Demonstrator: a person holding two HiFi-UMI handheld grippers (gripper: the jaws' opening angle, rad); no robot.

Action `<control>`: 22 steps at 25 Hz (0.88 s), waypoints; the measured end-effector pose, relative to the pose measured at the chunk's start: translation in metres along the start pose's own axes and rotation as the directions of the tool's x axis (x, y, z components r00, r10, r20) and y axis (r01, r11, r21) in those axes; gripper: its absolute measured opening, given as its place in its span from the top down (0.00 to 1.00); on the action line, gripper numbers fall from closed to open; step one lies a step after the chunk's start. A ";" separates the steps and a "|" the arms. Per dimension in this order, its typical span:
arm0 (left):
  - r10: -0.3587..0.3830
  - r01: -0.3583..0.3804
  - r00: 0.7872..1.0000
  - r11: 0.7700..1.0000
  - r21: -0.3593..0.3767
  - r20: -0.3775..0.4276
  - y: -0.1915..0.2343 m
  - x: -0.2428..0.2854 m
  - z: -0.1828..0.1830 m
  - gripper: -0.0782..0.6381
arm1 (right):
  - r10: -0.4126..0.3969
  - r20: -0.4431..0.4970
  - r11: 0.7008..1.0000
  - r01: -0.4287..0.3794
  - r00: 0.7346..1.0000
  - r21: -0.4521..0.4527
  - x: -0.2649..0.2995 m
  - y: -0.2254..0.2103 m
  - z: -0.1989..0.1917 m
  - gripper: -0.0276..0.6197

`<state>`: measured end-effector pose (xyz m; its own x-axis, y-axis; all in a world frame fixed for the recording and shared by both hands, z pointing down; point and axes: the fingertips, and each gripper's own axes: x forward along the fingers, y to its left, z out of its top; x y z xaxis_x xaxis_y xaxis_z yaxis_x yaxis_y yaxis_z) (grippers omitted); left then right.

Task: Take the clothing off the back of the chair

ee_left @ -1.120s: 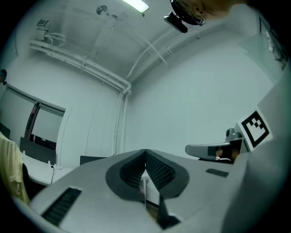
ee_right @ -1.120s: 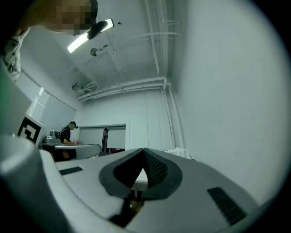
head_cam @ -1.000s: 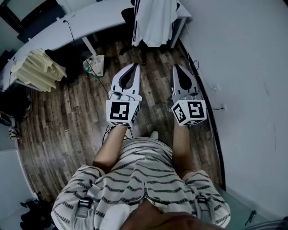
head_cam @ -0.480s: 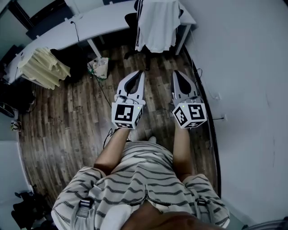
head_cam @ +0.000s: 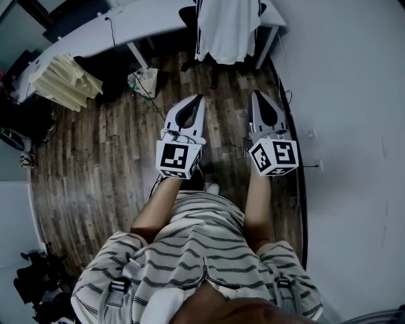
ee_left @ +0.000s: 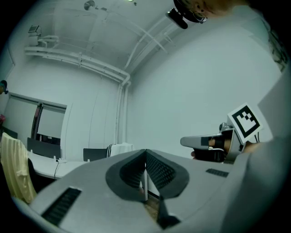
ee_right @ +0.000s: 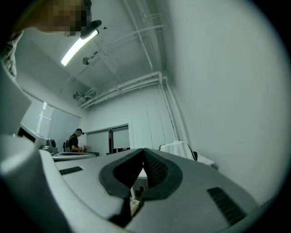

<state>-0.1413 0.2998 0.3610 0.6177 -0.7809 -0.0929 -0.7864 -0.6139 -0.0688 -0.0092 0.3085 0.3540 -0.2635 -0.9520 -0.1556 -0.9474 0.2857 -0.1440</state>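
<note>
Approach is the step in hand, by my reading: neither tool has reached the clothing yet. The white clothing [head_cam: 228, 28] hangs over the back of a dark chair [head_cam: 186, 12] at the far end of the room. The chair is tucked against the white counter [head_cam: 136, 22], close to the right-hand wall.

The left tool [head_cam: 200, 99] and the right tool [head_cam: 255, 95] are held side by side over the wooden floor [head_cam: 95, 158]. Both point toward the chair and are well apart from it. Each tool has its jaws pressed together with nothing between them. The left gripper view and the right gripper view both show the ribbed pads meeting at the tip, with the clothing small and far beyond.

The next move calls for closing the gap to the chair. At least one tool should then part its jaws before it meets the cloth, since closed tips can only push it. A pinch near the top edge, where the cloth folds over the backrest, looks the likeliest hold. A lift up and toward the near side should free it, though loose cloth may snag on the chair.
</note>
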 end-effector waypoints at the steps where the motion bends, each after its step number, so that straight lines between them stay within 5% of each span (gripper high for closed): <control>1: 0.006 -0.006 1.000 1.000 -0.004 0.001 0.004 0.002 -0.001 0.86 | 0.000 -0.003 1.000 0.000 1.000 -0.003 0.002 0.000 -0.001 0.93; 10: 0.015 -0.013 0.999 0.999 -0.047 0.037 0.028 0.055 -0.014 0.86 | 0.048 -0.024 0.998 -0.049 0.999 -0.041 0.051 -0.011 -0.013 0.93; 22: 0.020 -0.017 0.999 0.998 -0.068 0.047 0.097 0.187 -0.010 0.86 | 0.036 -0.022 0.998 -0.037 0.999 -0.047 0.173 -0.076 -0.002 0.93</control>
<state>-0.1020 0.0935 0.3473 0.6011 -0.7866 -0.1411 -0.7945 -0.6073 0.0008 0.0173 0.1222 0.3399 -0.3012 -0.9433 -0.1392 -0.9446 0.3152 -0.0919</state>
